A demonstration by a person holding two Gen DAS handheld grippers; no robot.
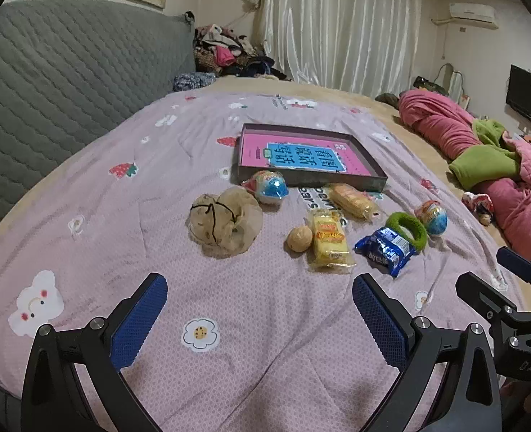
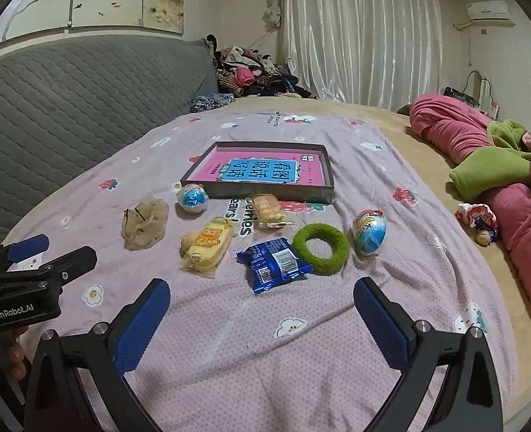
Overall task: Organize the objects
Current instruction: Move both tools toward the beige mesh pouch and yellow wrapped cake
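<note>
both grippers hover low over the pink bedspread (image 2: pixel 265 342), side by side. left gripper (image 1: pixel 260 318) jaws spread wide, nothing between them. right gripper (image 2: pixel 261 324) same: released, empty.

nearest item row, in the right wrist view: blue cookie pack (image 2: pixel 272 264) lies flat, long axis running left-near to right-far, barcode side up. green ring (image 2: pixel 321 248) flat just right of it, touching or nearly touching its corner. foil egg (image 2: pixel 369 232) right of the ring, long axis pointing away from the cameras, tilted slightly left. yellow cake pack (image 2: pixel 207 244) left of the cookie pack, long axis angled away to the right; a round tan ball (image 2: pixel 189 240) sits against its left edge. beige hair net (image 2: pixel 144 223) further left, bunched up, dark elastic across it.

next row back: second yellow snack pack (image 2: pixel 268 210), long axis running left-right, near the tray's front wall. second foil egg (image 2: pixel 192 198) touching or just beside the tray's front left corner.

farthest: shallow dark tray (image 2: pixel 315 194), long side across the view, holding a pink book (image 2: pixel 312 171) flat, its text upside down to the cameras.
</note>
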